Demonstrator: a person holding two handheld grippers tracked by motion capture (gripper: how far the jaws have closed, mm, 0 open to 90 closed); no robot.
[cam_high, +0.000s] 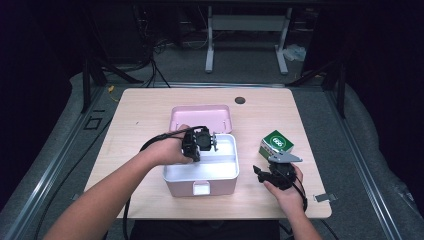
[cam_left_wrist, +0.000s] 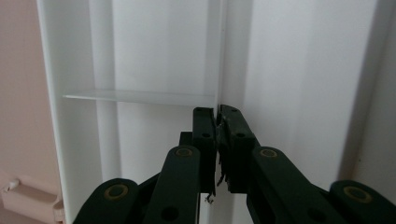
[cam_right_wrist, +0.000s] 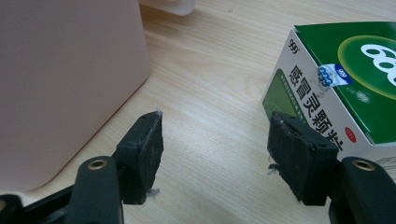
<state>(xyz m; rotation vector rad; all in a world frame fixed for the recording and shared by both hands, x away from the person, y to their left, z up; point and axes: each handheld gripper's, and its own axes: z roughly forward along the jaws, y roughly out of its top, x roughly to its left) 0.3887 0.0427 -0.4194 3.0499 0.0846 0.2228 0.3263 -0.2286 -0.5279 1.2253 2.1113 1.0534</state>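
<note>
1. The pink plastic box (cam_high: 200, 185), smooth with rounded corners, sits mid-tabletop (cam_high: 150, 107); its white tray (cam_high: 227, 170) has thin partition walls.
2. The left tool (cam_left_wrist: 217, 114) reaches into the tray, jaws nearly together on a thin partition edge.
3. The right tool (cam_right_wrist: 215, 140) stands wide and empty over bare wood grain, between box and green-white carton (cam_right_wrist: 345, 74).
4. The carton reads "999" with Chinese characters.
5. The pink lid (cam_high: 200, 117) lies just behind the box.

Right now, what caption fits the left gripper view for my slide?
Left hand-held gripper pinches the thin white divider wall inside the tray.
</note>
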